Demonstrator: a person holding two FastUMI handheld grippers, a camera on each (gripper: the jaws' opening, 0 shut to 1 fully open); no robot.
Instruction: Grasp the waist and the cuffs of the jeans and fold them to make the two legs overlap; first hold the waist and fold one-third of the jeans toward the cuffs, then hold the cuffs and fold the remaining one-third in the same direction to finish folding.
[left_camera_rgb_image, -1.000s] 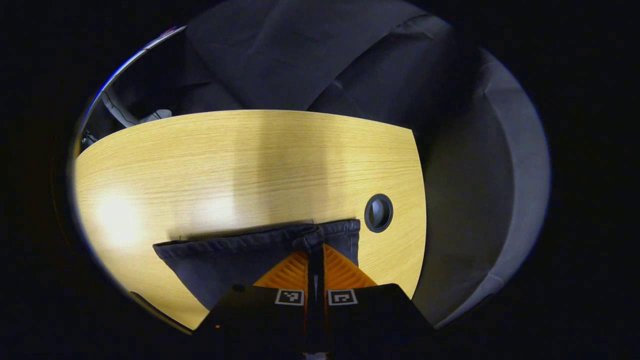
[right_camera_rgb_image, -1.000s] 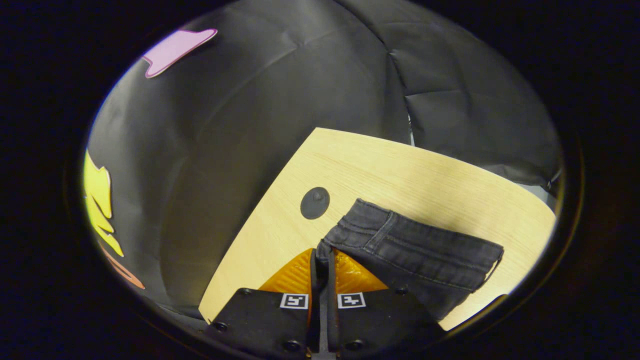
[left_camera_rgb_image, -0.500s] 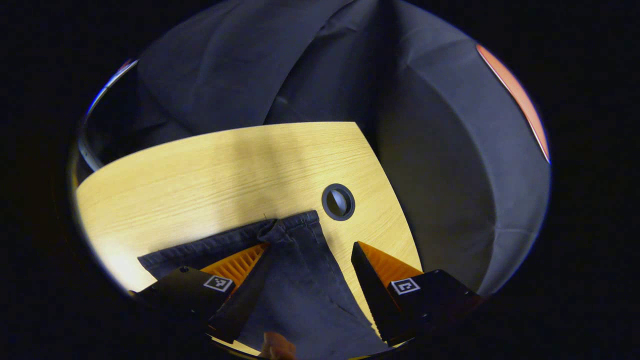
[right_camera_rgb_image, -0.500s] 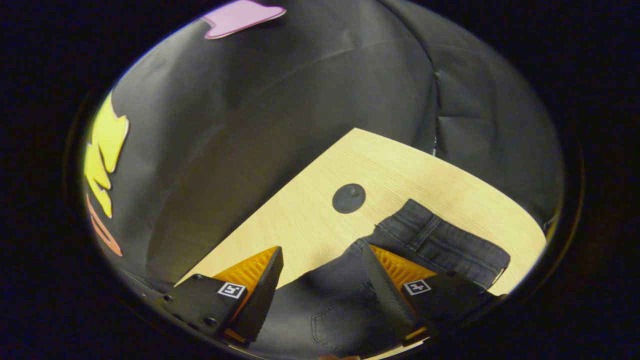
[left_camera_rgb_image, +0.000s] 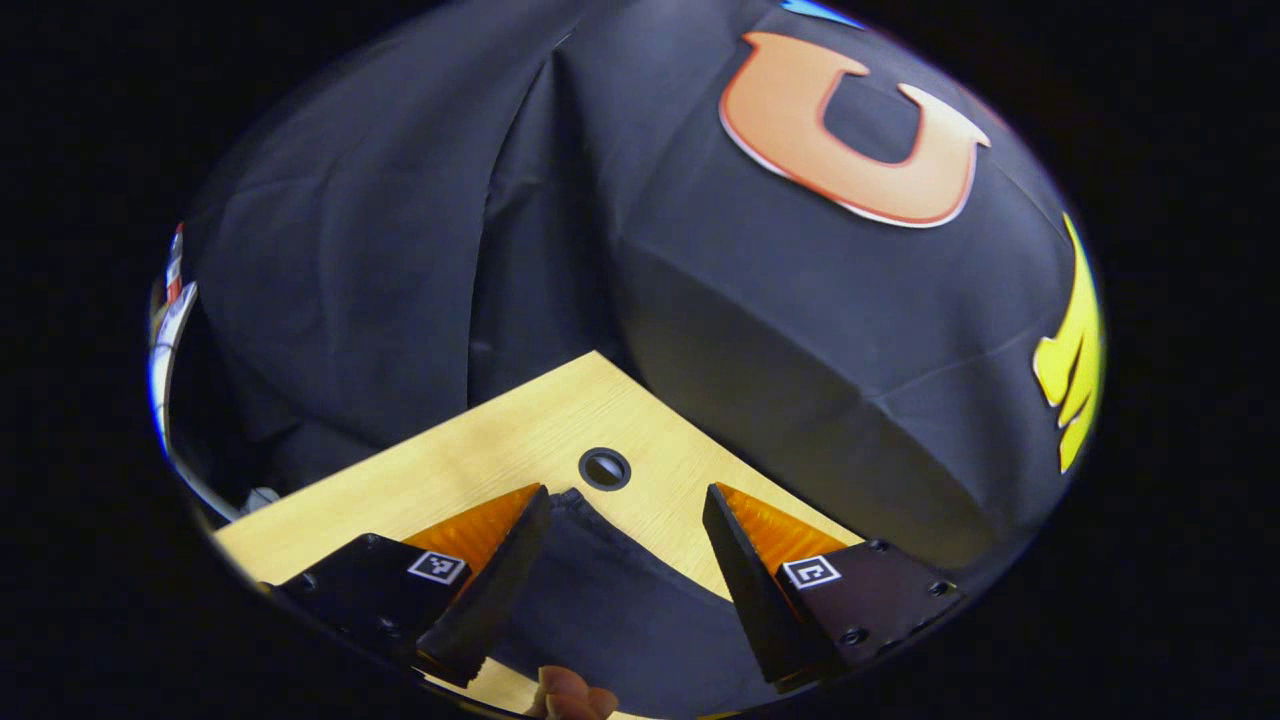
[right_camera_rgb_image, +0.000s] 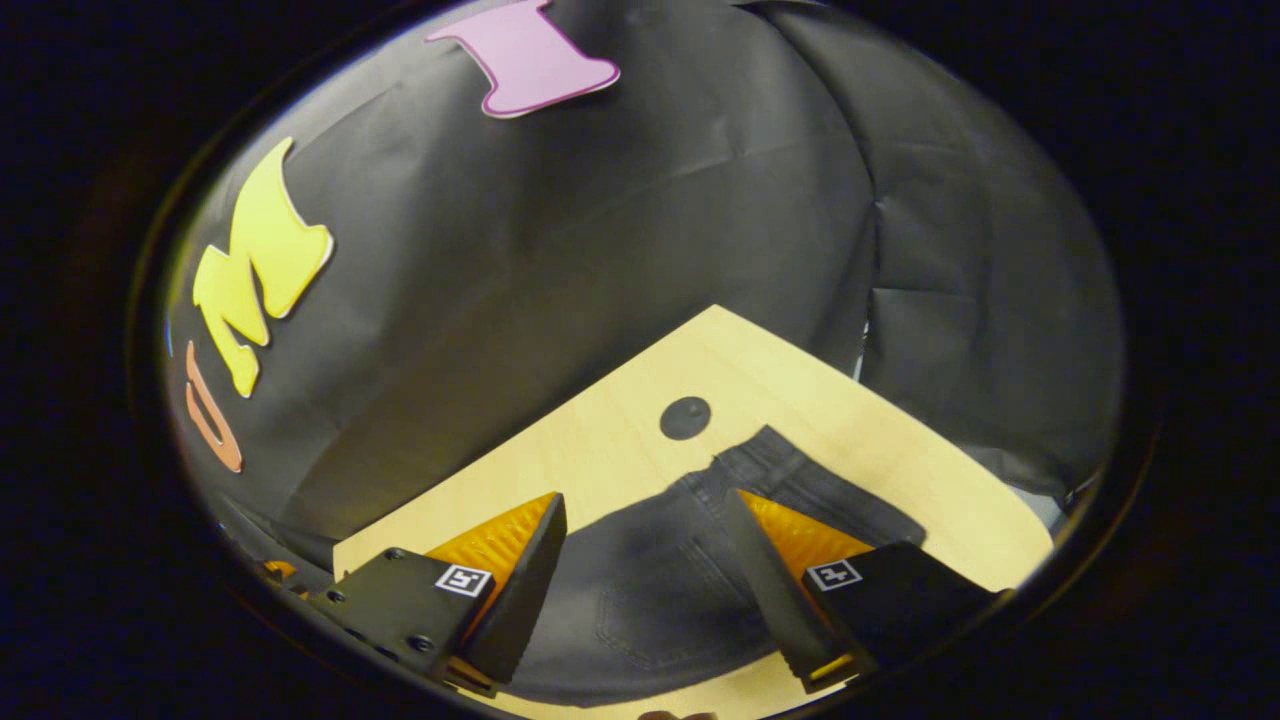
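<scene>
I see jeans (right_camera_rgb_image: 650, 590) of matt, dark denim cloth with stitched seams, lying on the table (right_camera_rgb_image: 610, 450), which looks like pale wood grain with a smooth, slightly sheeny finish. Beside the jeans, a matt dark round cap (right_camera_rgb_image: 685, 418) sits in the tabletop.

Light wooden table (left_camera_rgb_image: 480, 450) with round grommet hole (left_camera_rgb_image: 604, 468); black cloth wall (right_camera_rgb_image: 560, 250) behind

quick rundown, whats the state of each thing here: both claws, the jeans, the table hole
left claw: open, holding nothing, jeans below it
right claw: open, holding nothing, jeans below it
jeans: lying on the table, free of both claws
table hole: uncovered, just past the jeans' edge
</scene>
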